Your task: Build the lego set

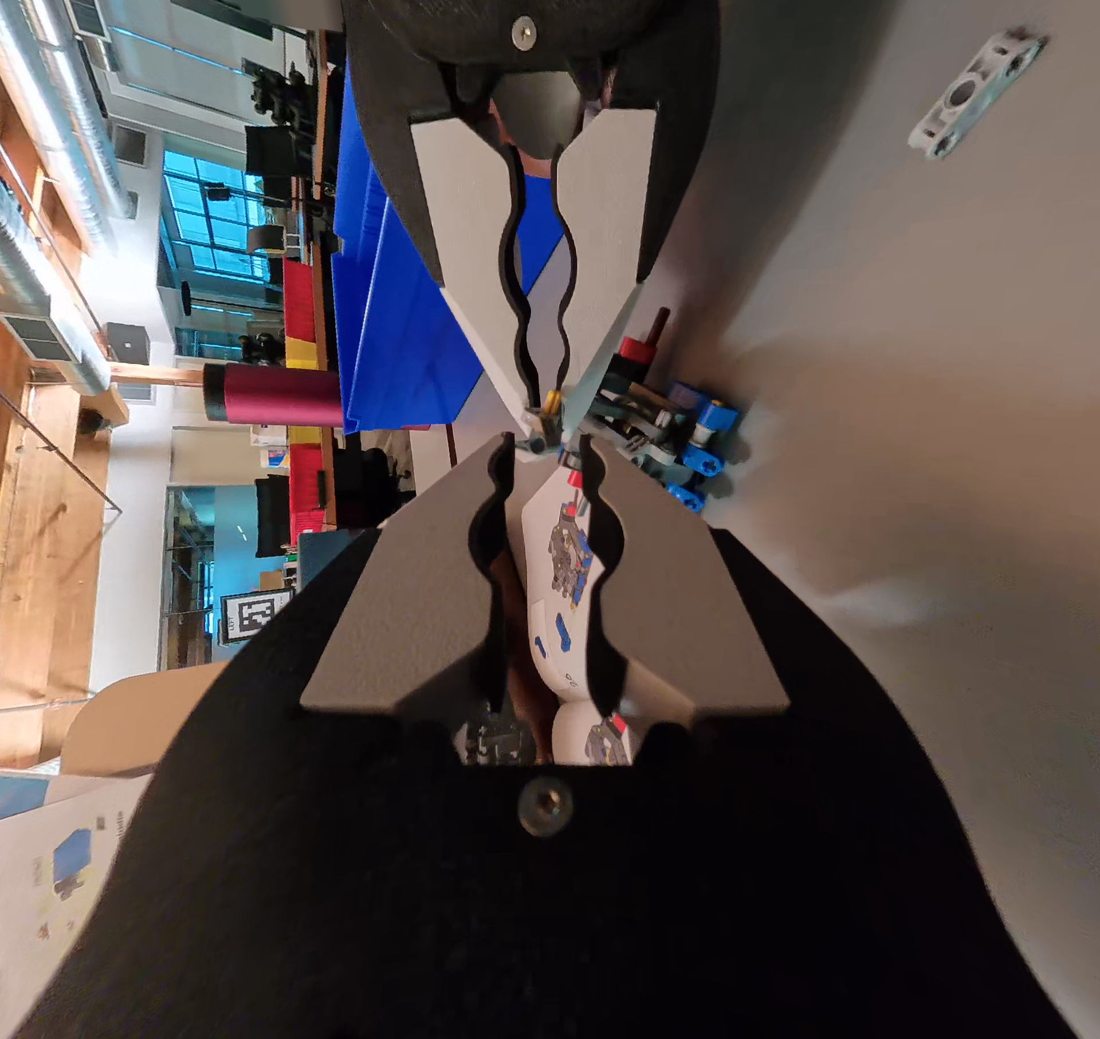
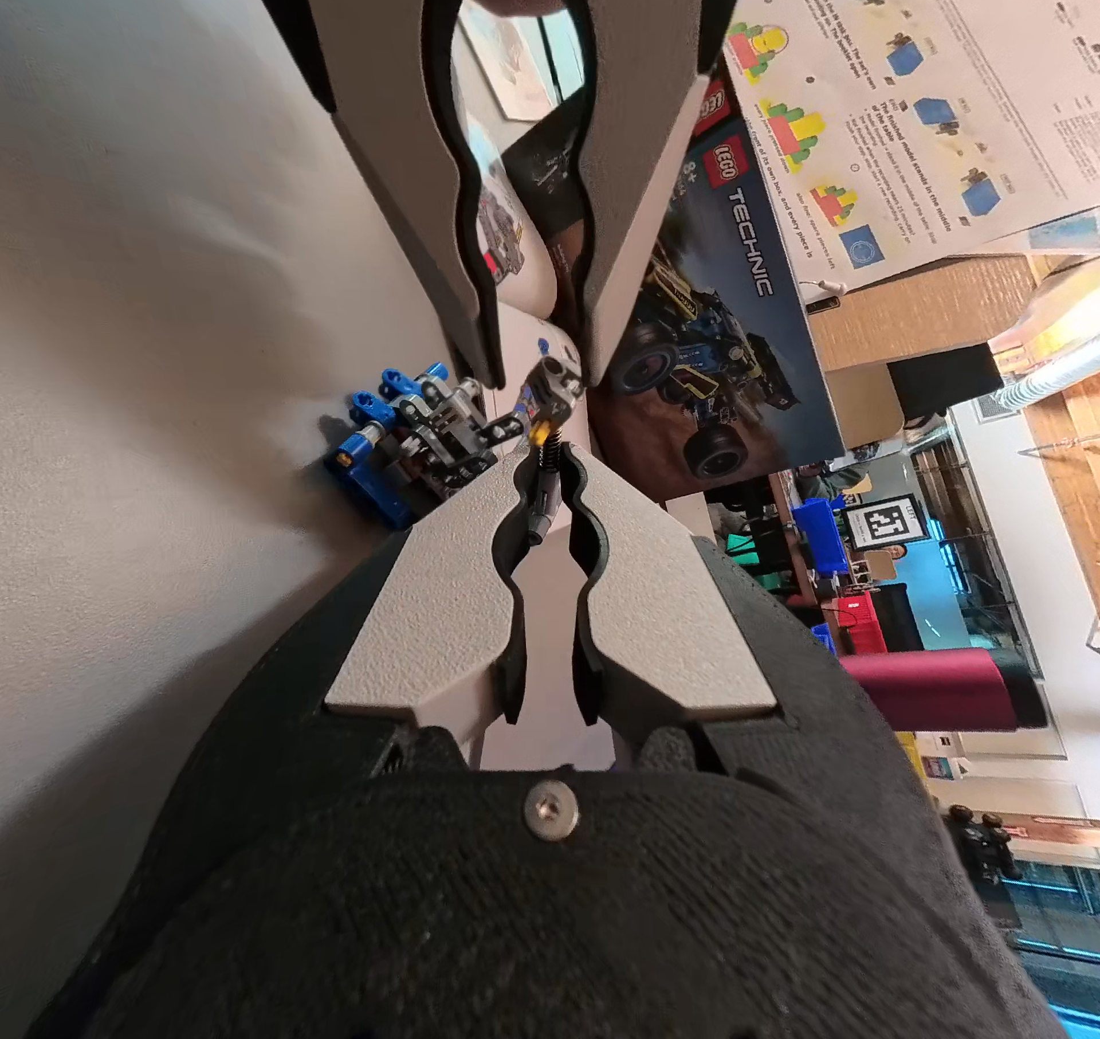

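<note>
Counting two hand-held grippers [image 2: 544, 456], one shock absorber [image 2: 546, 462].

Blue bin [image 1: 393, 320], maroon cylinder [image 1: 274, 400], printed toy box [image 2: 732, 320], instruction sheet [image 2: 928, 87], loose grey plate [image 1: 976, 93].

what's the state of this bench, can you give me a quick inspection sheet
surface: pale table, bare apart from the parts
job's things: blue and grey brick assembly on the table; spring strut with a yellow collar; grey connector at the strut's far end
clutter: loose grey brick plate; instruction booklet; kit box; printed sheet; maroon cylinder; blue bin
grippers: right gripper jaws closed on the strut; left gripper jaws open around the connector, a gap on one side
cables: nothing seen
surroundings: open workshop, windows, ceiling ducts, marker tag
</note>
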A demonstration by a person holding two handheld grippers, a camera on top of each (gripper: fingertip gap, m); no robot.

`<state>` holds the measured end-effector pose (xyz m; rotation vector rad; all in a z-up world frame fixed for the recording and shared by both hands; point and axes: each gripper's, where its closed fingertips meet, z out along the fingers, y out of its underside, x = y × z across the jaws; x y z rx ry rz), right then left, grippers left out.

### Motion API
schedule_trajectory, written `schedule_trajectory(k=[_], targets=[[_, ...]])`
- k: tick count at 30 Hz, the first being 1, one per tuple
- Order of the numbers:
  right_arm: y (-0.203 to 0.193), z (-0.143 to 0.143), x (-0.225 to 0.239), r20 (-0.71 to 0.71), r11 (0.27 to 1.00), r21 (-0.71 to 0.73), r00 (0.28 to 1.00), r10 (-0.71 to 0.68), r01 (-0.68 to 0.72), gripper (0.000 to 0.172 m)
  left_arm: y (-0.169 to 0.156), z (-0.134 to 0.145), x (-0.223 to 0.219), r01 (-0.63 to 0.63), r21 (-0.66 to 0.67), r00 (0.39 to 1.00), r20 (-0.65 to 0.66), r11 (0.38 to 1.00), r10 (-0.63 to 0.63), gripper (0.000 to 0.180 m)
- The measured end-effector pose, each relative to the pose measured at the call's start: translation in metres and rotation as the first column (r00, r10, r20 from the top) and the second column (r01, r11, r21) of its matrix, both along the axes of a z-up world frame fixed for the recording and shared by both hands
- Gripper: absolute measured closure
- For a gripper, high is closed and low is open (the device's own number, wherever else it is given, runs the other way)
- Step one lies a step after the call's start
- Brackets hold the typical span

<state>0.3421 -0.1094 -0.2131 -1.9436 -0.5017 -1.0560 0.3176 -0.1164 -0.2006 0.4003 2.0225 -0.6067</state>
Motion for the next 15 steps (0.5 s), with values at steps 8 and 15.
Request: schedule_trajectory(k=[8, 15], targets=[[-0.0006, -0.0013, 0.0028, -0.028, 1.000, 0.007, 0.999, -0.020, 0.020, 0.168, 0.0009, 0.0011, 0.0032, -0.021, -0.026, 1.000, 0.009, 0.999, 0.021, 0.169], [-0.0023, -0.0016, 0.0068, -0.044, 0.999, 0.017, 0.998, -0.037, 0.038, 0.168, 0.0001, -0.0048, 0.0016, -0.005, -0.015, 1.000, 0.009, 1.000, 0.005, 0.178]])
